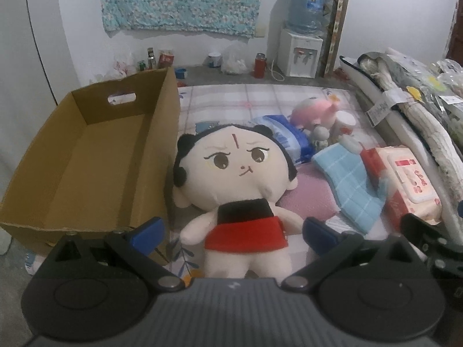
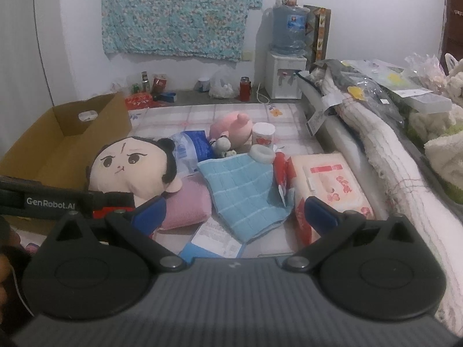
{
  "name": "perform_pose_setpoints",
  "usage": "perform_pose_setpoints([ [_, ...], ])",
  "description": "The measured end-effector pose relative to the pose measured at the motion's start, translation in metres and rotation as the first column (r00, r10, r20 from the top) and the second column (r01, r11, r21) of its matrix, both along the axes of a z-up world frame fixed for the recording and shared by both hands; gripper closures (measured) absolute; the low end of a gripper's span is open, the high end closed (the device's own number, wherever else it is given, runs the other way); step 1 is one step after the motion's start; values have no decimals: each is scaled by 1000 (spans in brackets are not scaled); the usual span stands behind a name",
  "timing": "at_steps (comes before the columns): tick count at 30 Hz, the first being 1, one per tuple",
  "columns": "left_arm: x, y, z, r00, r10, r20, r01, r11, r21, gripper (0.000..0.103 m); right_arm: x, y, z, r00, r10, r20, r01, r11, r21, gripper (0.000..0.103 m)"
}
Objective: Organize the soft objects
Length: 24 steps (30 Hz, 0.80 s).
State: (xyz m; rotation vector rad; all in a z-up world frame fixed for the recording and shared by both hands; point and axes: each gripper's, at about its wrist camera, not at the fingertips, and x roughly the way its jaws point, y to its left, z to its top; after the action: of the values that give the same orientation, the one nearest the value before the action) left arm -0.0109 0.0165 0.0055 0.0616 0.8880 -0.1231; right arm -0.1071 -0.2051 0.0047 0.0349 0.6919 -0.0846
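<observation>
A big-headed plush doll (image 1: 231, 173) in a red and black outfit lies face up on the mat, right of an open cardboard box (image 1: 86, 156). My left gripper (image 1: 231, 232) hangs open above the doll's body, its blue pads on either side and not pressing. The doll (image 2: 130, 167) and the box (image 2: 66, 133) also show in the right wrist view. My right gripper (image 2: 234, 217) is open over a light blue cloth (image 2: 246, 193), with a folded pink cloth (image 2: 188, 205) to its left. A pink plush (image 1: 312, 112) lies farther back.
A wet-wipes pack (image 2: 330, 190), a blue plastic packet (image 1: 286, 136), a small cup (image 2: 262, 134) and a white ring (image 2: 262, 153) lie among the soft things. Rolled textiles and bags (image 2: 376, 133) pile along the right. A water dispenser (image 1: 301, 49) and bottles stand by the wall.
</observation>
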Motion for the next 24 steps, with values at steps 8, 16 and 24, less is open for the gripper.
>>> perform_pose_setpoints([
  [8,-3,-4,2,1000,-10,16,9,998,67,0,-4,4,4,1000,9,-1,-9,1000,8,1],
  [16,-2,-2,1,1000,-9,-12,9,999,39,0,-3,5,6,1000,19,-12,-19,1000,15,1],
  [24,-2,-4,1,1000,-16,-13,16,999,33,0,2,5,4,1000,23,-20,-22,999,23,1],
])
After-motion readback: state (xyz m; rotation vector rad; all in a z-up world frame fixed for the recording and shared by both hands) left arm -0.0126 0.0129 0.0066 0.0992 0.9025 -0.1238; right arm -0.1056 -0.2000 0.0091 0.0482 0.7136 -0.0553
